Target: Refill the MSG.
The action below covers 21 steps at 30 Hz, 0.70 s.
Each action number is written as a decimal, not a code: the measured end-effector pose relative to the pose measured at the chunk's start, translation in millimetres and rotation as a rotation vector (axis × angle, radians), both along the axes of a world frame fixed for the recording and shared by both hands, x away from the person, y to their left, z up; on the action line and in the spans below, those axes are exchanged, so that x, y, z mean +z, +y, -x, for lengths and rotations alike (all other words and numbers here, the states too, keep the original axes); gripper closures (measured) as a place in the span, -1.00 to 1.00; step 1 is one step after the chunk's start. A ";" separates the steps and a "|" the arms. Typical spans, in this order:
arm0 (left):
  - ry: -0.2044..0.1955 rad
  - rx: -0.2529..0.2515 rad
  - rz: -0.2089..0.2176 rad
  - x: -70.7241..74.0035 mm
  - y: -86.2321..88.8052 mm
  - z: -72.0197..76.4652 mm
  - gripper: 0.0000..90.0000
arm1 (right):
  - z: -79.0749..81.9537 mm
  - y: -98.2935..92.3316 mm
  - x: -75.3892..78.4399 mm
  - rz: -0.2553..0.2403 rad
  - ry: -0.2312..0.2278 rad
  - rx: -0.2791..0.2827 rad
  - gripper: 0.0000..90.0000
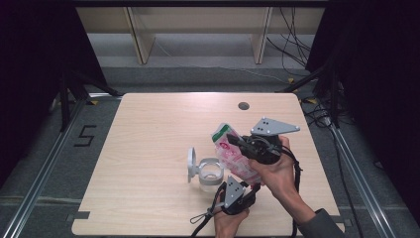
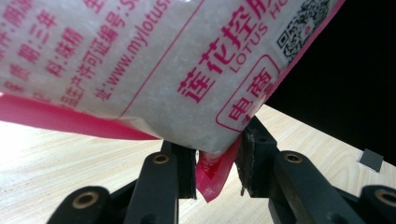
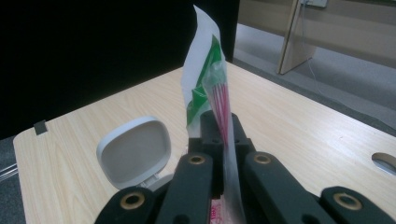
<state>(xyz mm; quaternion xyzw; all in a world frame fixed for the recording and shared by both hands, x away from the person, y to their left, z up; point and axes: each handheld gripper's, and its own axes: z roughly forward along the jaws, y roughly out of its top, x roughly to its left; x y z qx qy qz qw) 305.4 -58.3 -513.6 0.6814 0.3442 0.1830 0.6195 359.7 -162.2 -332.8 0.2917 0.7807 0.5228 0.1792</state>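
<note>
High view | both tongs [image 1: 236,140] [image 1: 229,184] clamped on bag [image 1: 233,153] | open-lidded jar [image 1: 210,174] beside

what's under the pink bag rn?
Under the pink bag, its lower corner sits between the left gripper fingers. Beside it stands the open clear jar, lid flipped up. The bag covers the table beneath it.

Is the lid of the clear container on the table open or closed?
Open. The white lid stands up on its hinge beside the container, and its inner face shows in the right gripper view.
</note>
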 end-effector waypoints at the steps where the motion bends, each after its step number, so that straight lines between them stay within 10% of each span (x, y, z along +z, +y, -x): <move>1: 0.000 0.001 0.000 0.0 0.4 0.0 0.56 | 0.8 1.4 -0.1 -0.007 0.010 -0.004 1.00; 21: 0.001 -0.013 0.035 1.3 3.5 0.7 0.59 | -0.9 22.9 -1.6 0.034 0.037 0.045 1.00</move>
